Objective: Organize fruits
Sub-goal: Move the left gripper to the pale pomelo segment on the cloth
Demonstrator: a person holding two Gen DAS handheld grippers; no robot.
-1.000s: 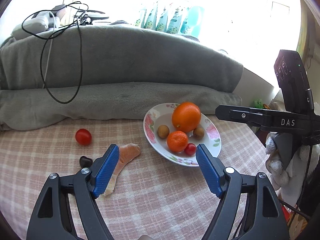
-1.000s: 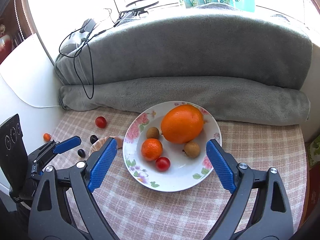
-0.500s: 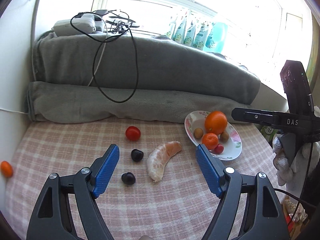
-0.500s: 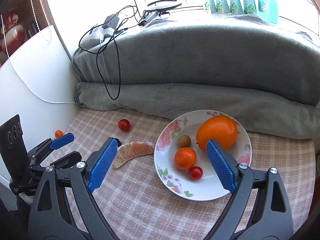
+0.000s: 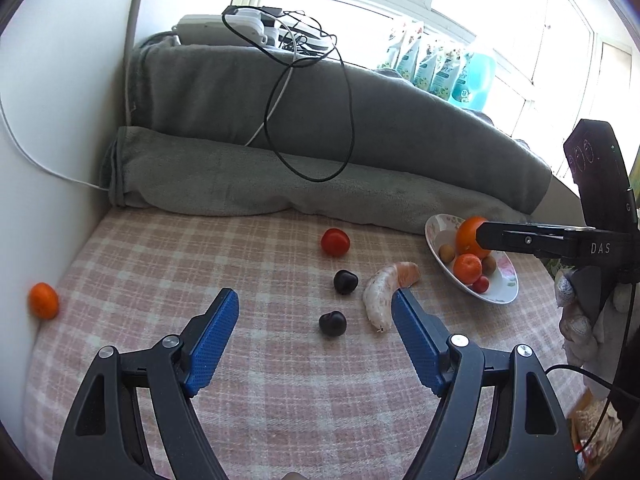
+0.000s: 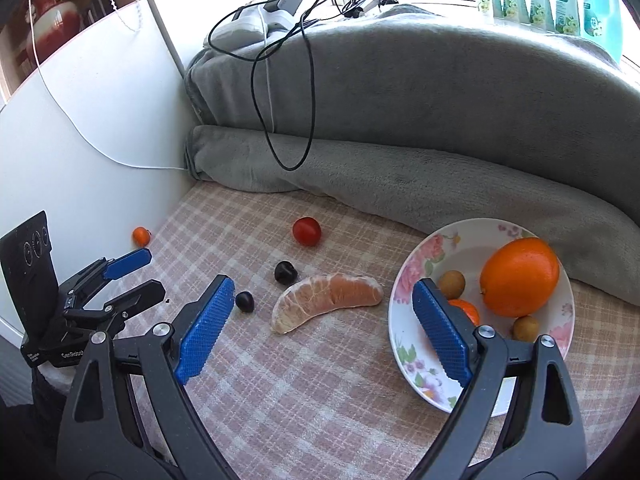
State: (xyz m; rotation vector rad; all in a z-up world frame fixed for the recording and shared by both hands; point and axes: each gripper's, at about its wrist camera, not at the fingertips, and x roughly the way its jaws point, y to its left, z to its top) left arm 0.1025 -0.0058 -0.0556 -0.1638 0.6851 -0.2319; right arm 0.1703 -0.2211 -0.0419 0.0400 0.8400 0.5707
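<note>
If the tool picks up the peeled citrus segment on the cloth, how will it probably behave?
The peeled citrus segment looks soft and thin-skinned, so a hard squeeze would probably burst it. Its long curved shape may sag at the ends if held in the middle. It lies flat on the checked cloth, so it is unlikely to roll.

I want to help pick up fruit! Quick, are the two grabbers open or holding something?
Left black gripper with blue pads: open, holding nothing.
Right black gripper with blue pads: open, holding nothing.
</note>
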